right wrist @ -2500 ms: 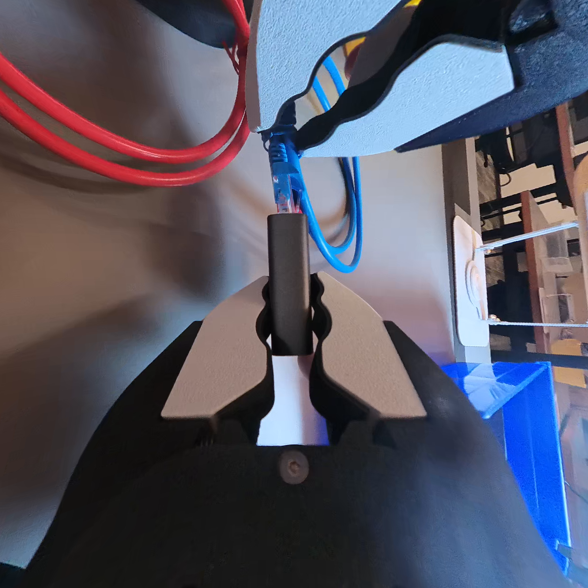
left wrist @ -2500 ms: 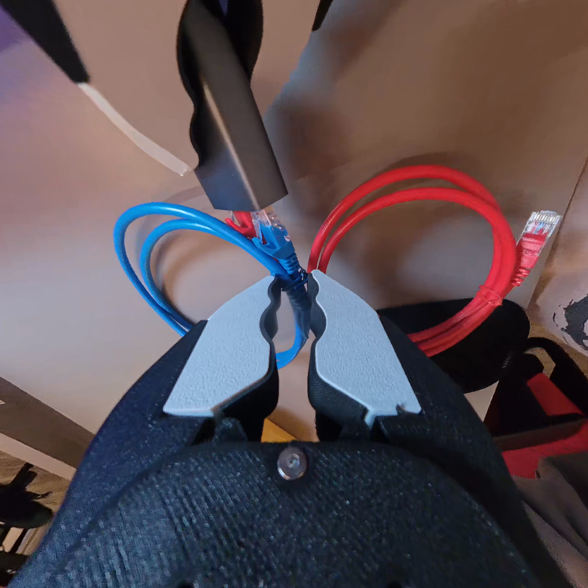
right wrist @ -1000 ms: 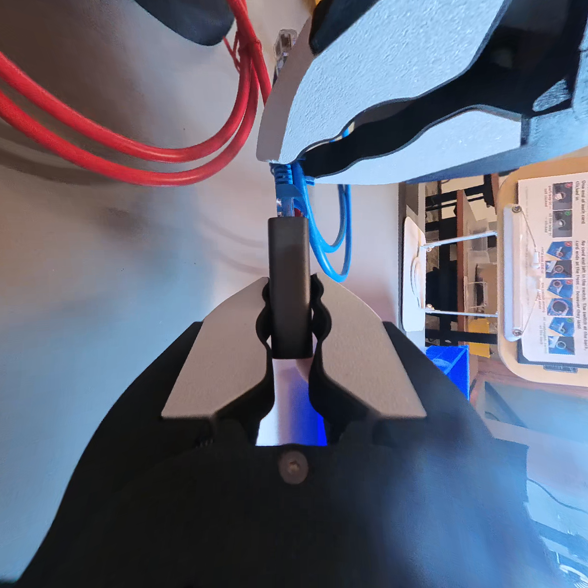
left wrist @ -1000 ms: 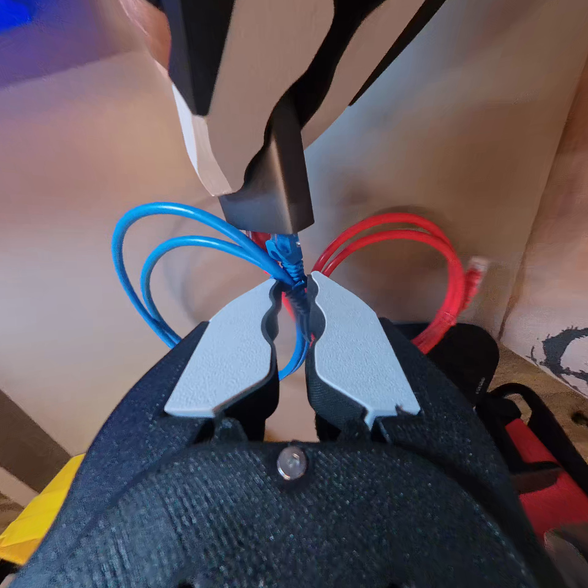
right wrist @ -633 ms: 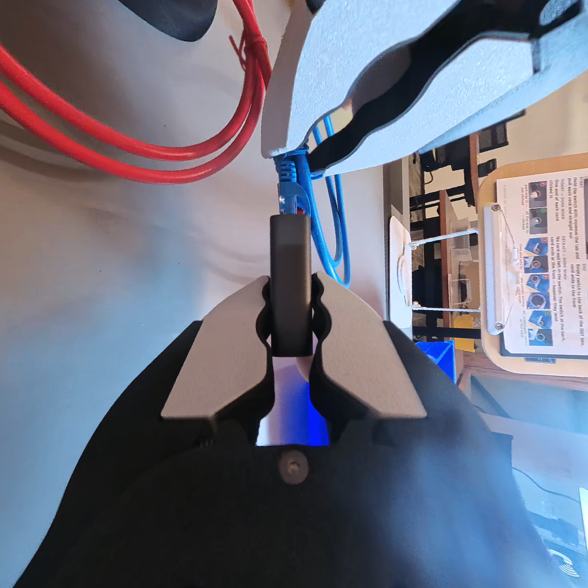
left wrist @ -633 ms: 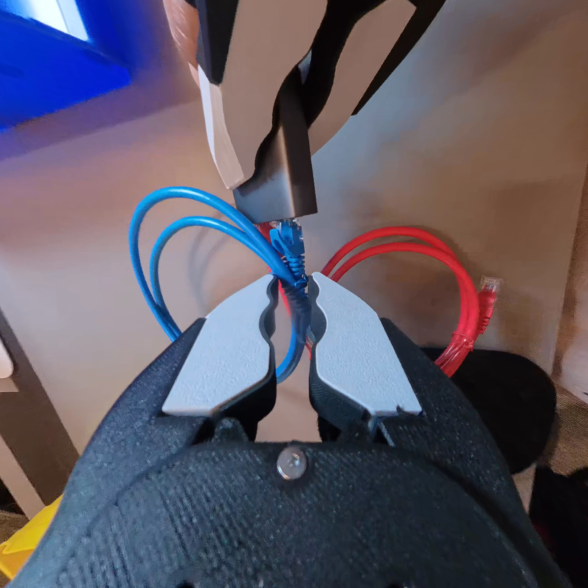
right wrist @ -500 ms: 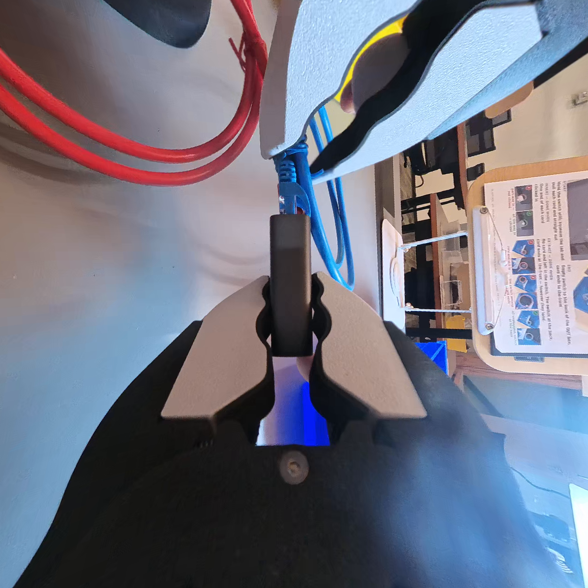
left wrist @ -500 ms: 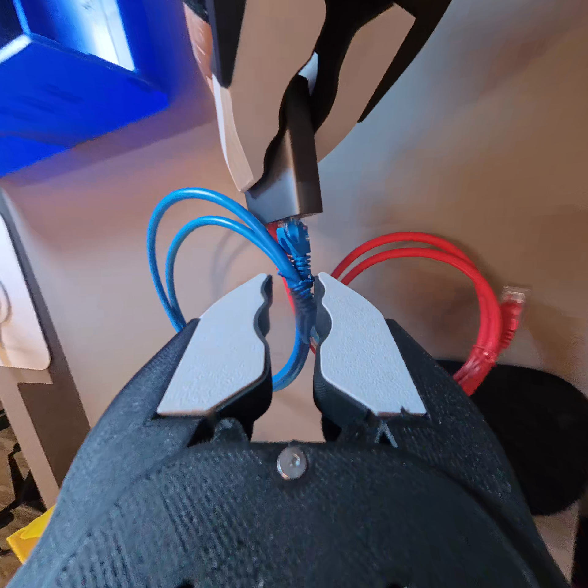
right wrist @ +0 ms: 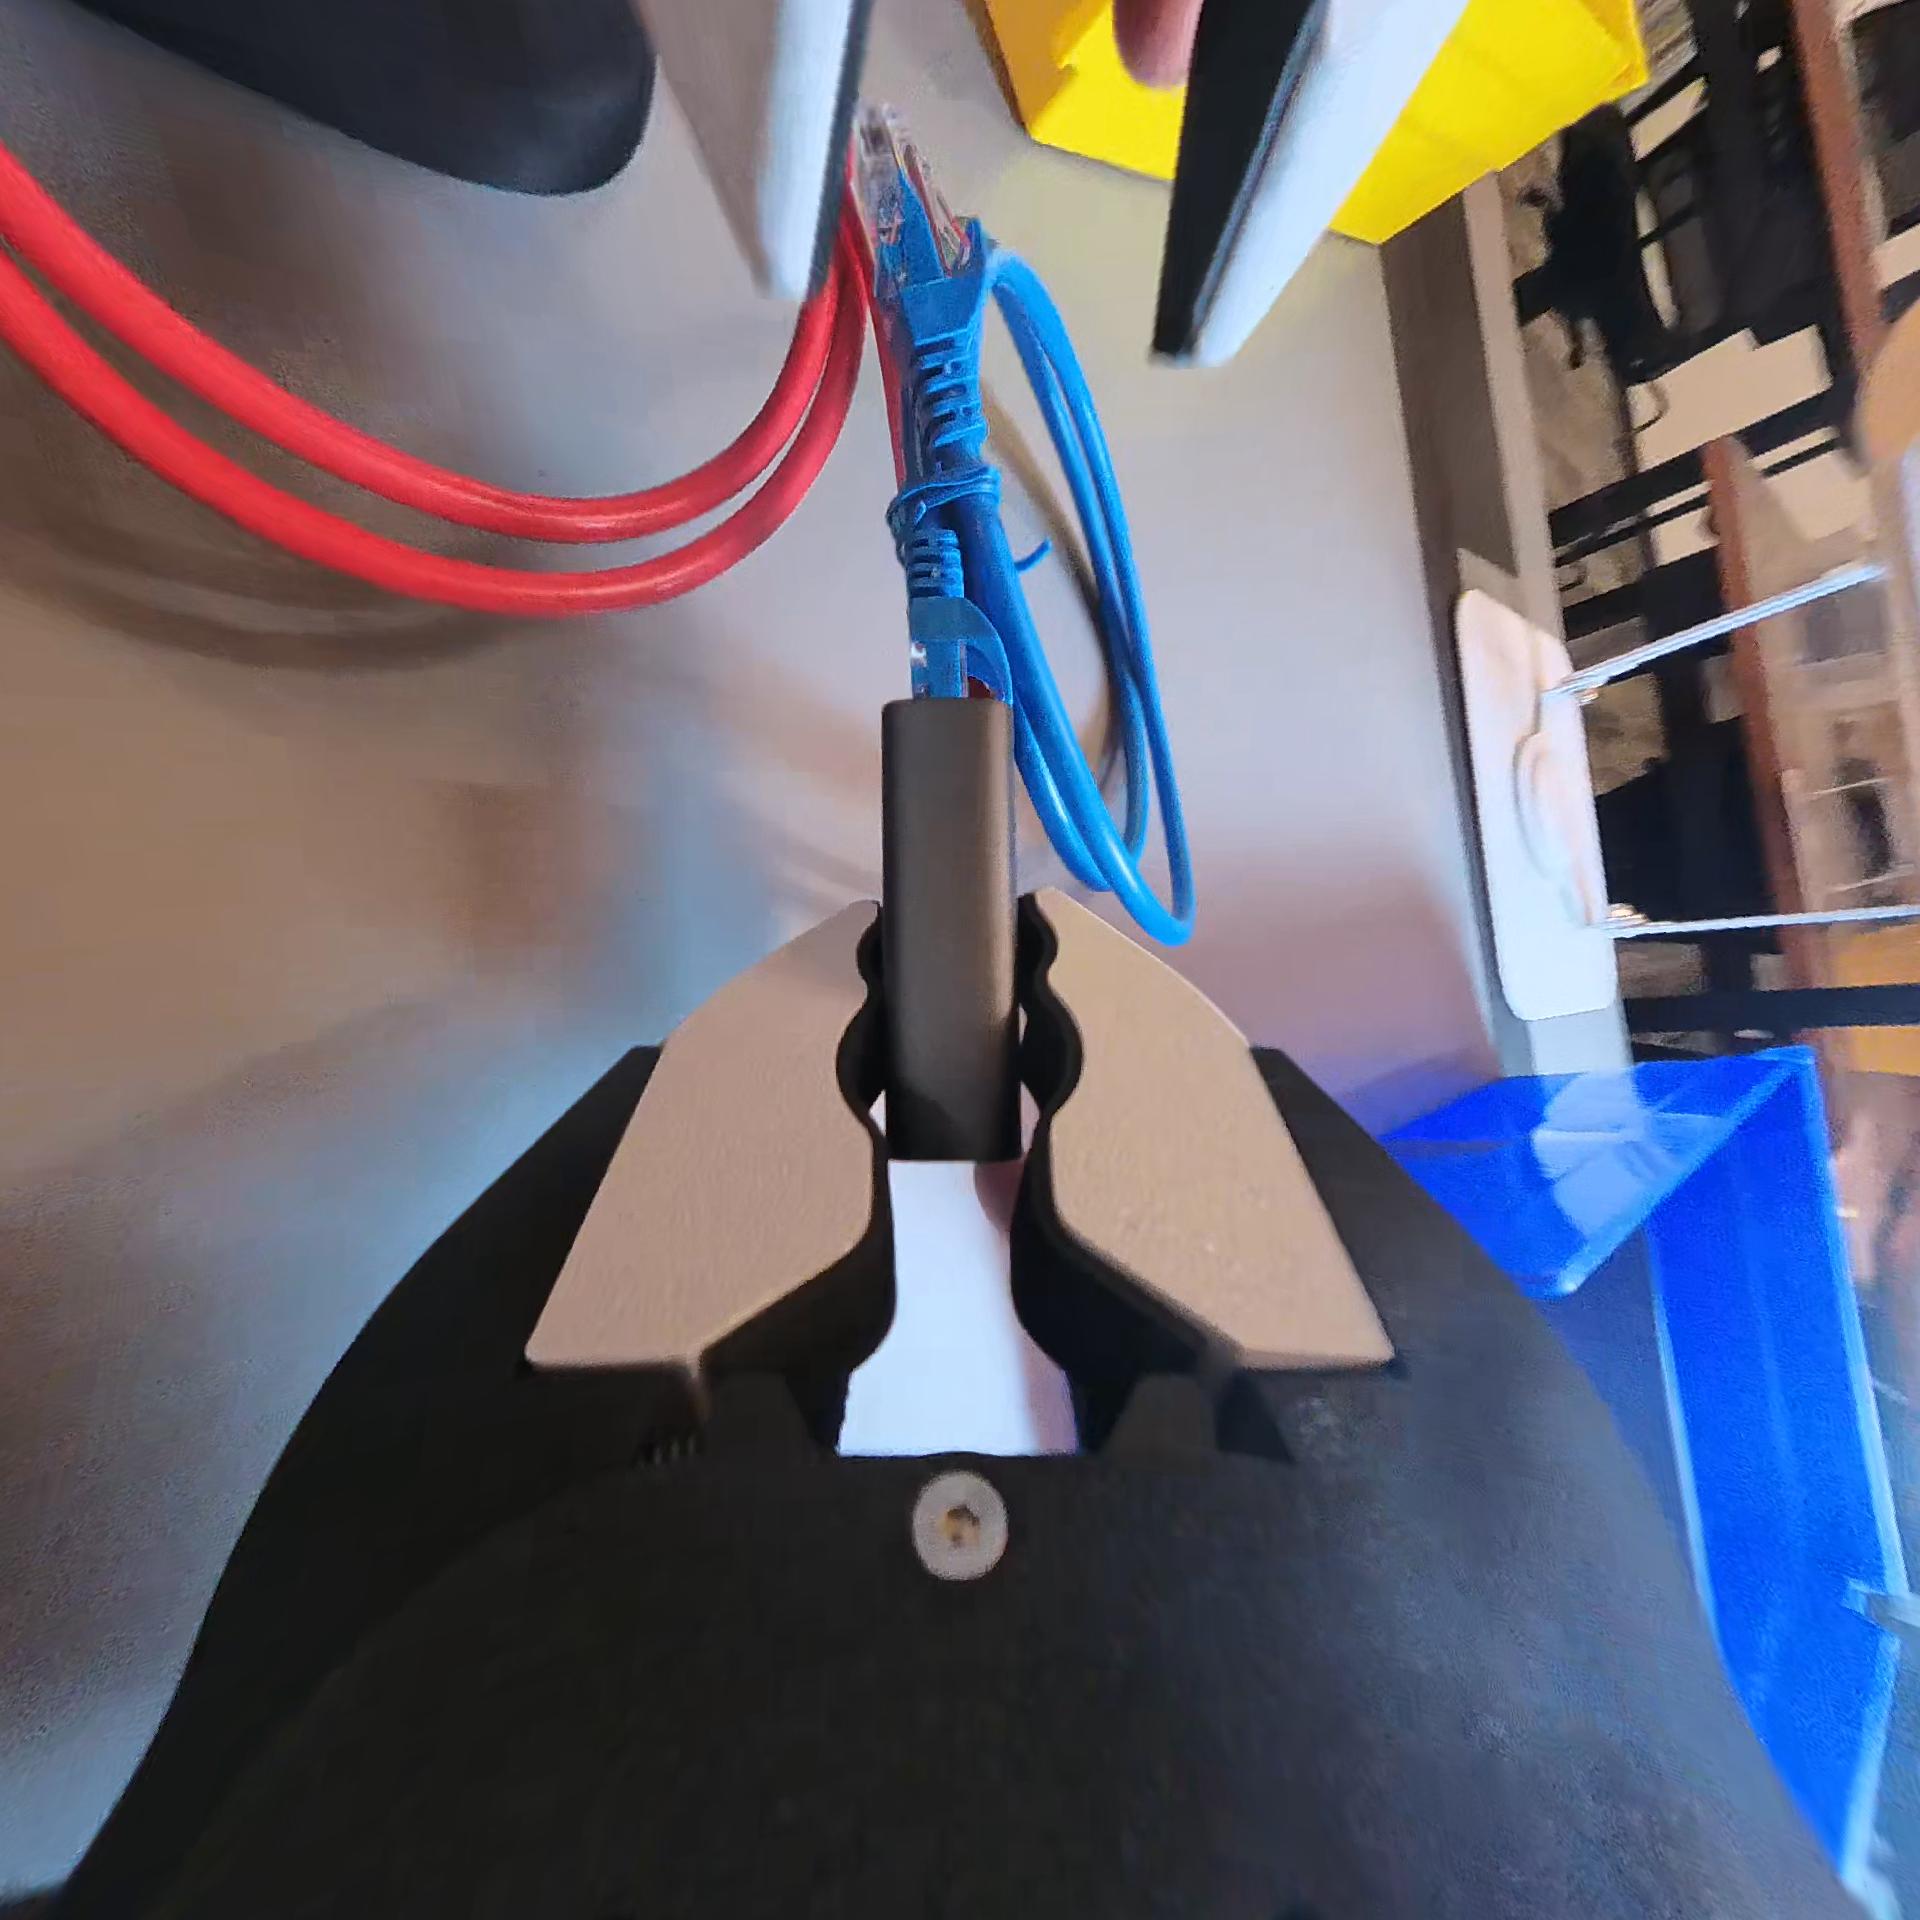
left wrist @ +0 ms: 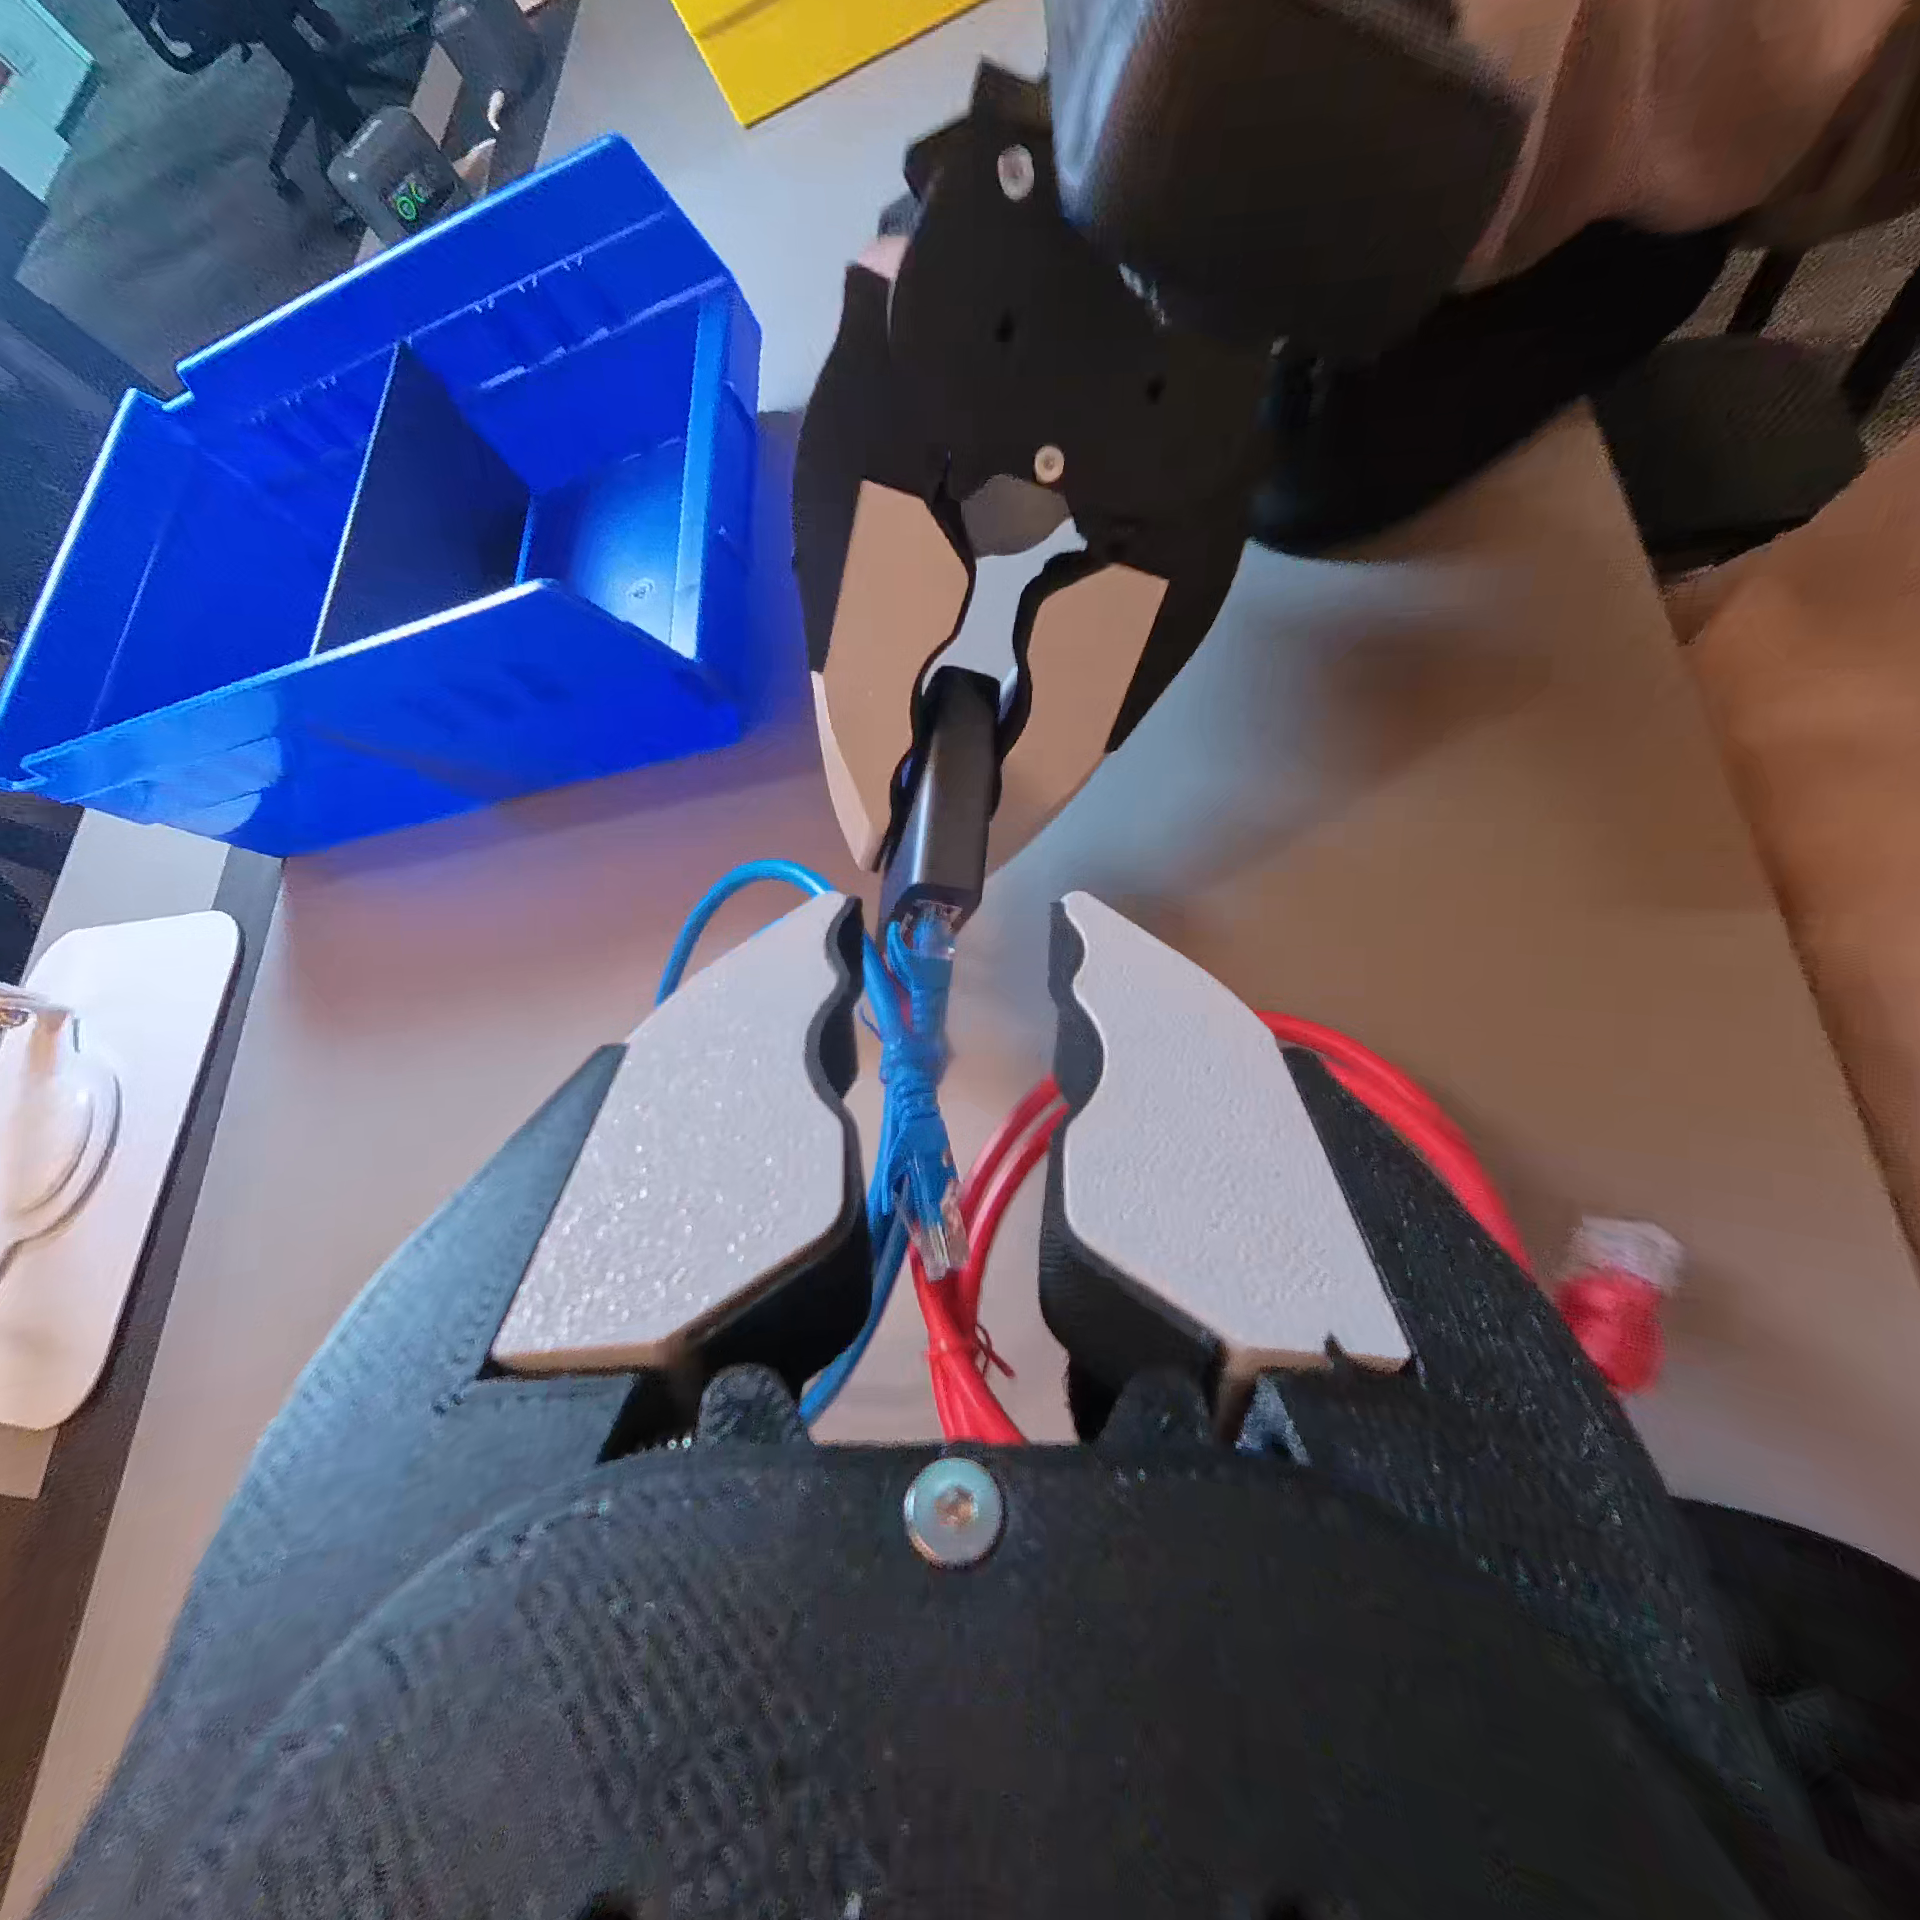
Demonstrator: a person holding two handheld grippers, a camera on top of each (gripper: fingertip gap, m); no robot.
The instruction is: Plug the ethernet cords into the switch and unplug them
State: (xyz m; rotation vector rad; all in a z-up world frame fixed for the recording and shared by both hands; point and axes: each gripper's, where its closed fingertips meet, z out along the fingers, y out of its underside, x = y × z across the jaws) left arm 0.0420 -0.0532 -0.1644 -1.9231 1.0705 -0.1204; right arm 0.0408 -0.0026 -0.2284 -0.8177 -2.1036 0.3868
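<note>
1. Fingers of your right gripper [right wrist: 951, 1029] squeeze tight on the dark switch [right wrist: 948, 925].
2. One plug of the blue cord [right wrist: 940, 447] sits in the switch's far end, straight ahead.
3. Your left gripper [left wrist: 951, 997] is spread wide, holding nothing; the blue cord runs between its fingers.
4. Your red cord [left wrist: 1392, 1101] lies under its right finger.

Right tool [right wrist: 956, 997] clamps switch [right wrist: 948, 925]; blue cord [right wrist: 940, 436] plugged.
</note>
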